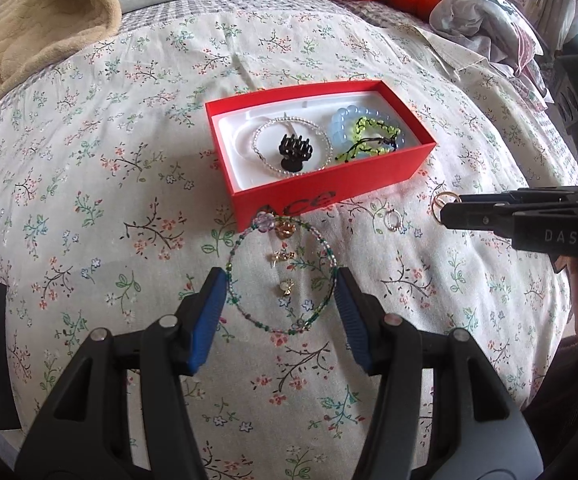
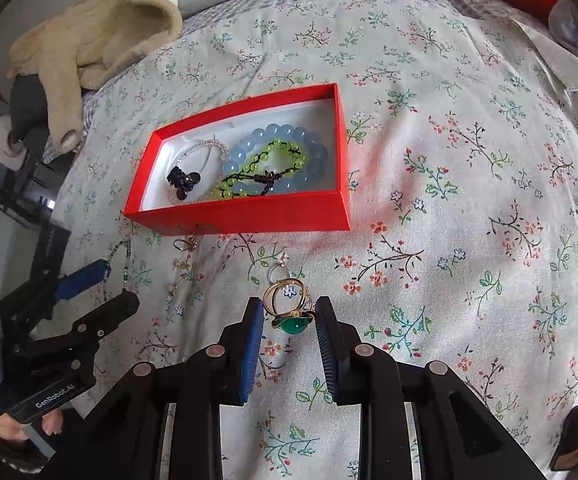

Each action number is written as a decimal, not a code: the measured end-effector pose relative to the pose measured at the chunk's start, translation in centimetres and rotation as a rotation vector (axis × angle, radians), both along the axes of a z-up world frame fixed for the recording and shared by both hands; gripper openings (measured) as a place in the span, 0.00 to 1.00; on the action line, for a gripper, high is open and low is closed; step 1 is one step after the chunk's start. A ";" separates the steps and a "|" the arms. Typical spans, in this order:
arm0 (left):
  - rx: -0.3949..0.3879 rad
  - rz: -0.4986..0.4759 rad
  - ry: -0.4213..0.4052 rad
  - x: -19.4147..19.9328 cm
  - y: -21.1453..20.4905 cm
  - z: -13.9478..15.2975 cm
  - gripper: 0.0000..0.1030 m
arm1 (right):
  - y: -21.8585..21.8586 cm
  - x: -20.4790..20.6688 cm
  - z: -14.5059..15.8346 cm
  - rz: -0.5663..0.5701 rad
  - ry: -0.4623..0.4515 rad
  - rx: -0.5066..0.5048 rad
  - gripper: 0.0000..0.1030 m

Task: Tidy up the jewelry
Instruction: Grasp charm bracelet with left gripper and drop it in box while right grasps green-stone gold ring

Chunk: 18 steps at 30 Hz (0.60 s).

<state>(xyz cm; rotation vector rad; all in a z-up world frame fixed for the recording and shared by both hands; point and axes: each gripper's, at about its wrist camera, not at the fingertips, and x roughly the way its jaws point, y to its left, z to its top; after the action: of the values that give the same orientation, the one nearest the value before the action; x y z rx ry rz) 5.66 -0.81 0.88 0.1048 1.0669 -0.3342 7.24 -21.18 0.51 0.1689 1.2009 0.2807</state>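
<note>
My left gripper [image 1: 279, 292] is spread wide, one blue pad on each side of the beaded bracelet [image 1: 281, 276] that lies flat on the floral bedspread [image 1: 89, 168], just near of the red box [image 1: 329, 196]. I read that straddle as lining up for a pinch across the loop. The bracelet is a ring, so no real long axis; its big beads sit at the far edge, touching the box wall.

Right gripper [image 2: 289, 312]: narrower gap, pads flanking the green-stone ring [image 2: 292, 322] and the gold rings [image 2: 283, 292] just far of it. Whether the pads touch the ring yet, I cannot tell. Stone faces near, bands lead away toward the box.

The box lies long side left to right, open top up, already holding a blue bead bracelet [image 2: 285, 152], a green one [image 2: 265, 168], a clear one [image 1: 289, 148] and a black clip [image 1: 295, 152].
</note>
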 end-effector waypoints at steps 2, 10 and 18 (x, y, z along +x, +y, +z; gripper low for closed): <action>-0.009 0.005 -0.020 0.1 0.0 0.6 0.56 | -0.5 0.0 0.8 -0.013 -0.025 0.016 0.26; -0.030 0.038 -0.078 1.4 -1.1 1.9 0.56 | -0.9 0.7 2.5 -0.043 -0.096 0.055 0.26; -0.007 0.040 -0.131 3.7 -3.3 1.6 0.56 | -0.6 2.0 2.9 -0.057 -0.147 0.068 0.26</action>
<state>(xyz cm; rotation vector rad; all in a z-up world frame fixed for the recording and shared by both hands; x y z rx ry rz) 9.40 -4.11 2.50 0.0972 0.9373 -0.2911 9.22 -21.81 3.39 0.2373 1.0403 0.2793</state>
